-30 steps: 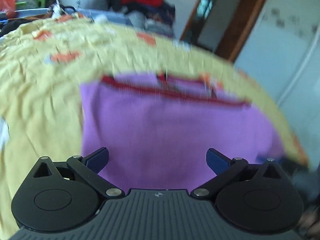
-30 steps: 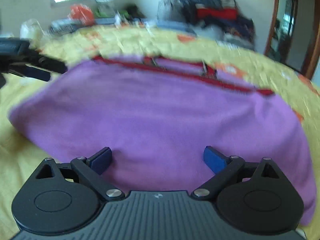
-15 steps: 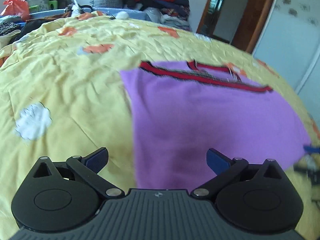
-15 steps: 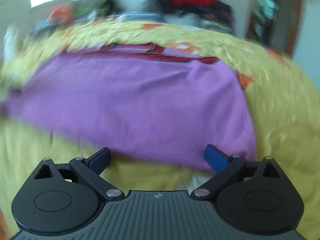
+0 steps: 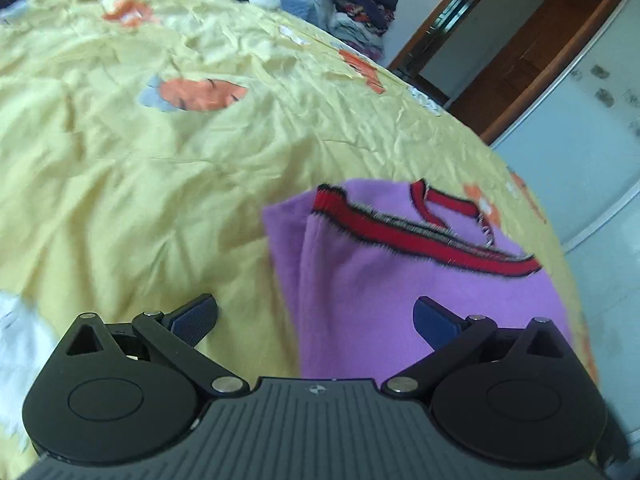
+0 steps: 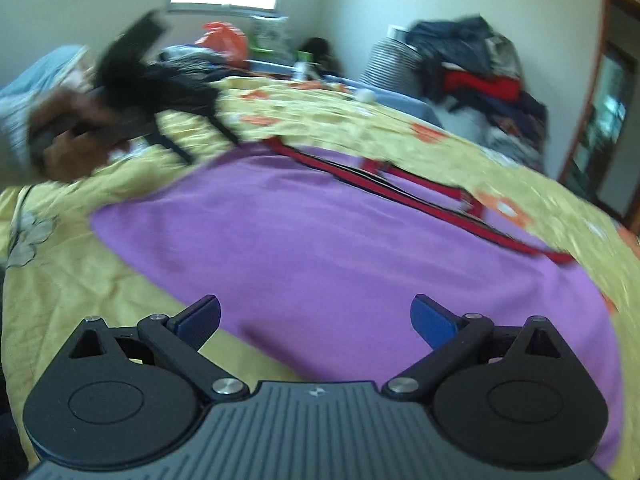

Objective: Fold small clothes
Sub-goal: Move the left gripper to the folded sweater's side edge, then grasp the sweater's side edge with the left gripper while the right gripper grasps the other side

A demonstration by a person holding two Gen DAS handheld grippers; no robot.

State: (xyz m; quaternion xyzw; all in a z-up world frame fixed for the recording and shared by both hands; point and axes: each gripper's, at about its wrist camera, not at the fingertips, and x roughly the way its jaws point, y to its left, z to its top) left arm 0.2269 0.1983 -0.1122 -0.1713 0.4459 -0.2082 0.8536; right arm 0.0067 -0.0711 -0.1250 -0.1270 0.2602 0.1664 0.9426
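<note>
- Right gripper (image 6: 315, 316), fingers spread wide and holding nothing, hangs over the near hem of a purple knit top (image 6: 320, 248) lying flat on a yellow floral bedspread (image 6: 80, 272); the fabric runs under the gap between its jaws and out to its right.
- Left gripper (image 5: 316, 316), equally wide open and empty, straddles the top's left side edge (image 5: 296, 280): its left finger (image 5: 194, 316) is over bare bedspread (image 5: 120, 184), its right finger (image 5: 434, 320) over purple cloth (image 5: 400, 292).
- The top's long axis lies across the right gripper's line of sight, near hem closest, and a red black-edged band (image 6: 420, 200) marks the far edge; for the left gripper, the garment lies ahead and to its right.
- By that layout, the right gripper looks nearer the body of the top and the left nearer its side edge, so a next fold likely starts from that edge or the near hem.
- Farther off in the right wrist view, the person's hand (image 6: 68, 140), motion-blurred, holds the left tool up to the left of the garment.
- Beyond the bedspread, a heap of clothes (image 6: 476, 76) is piled against the wall.
</note>
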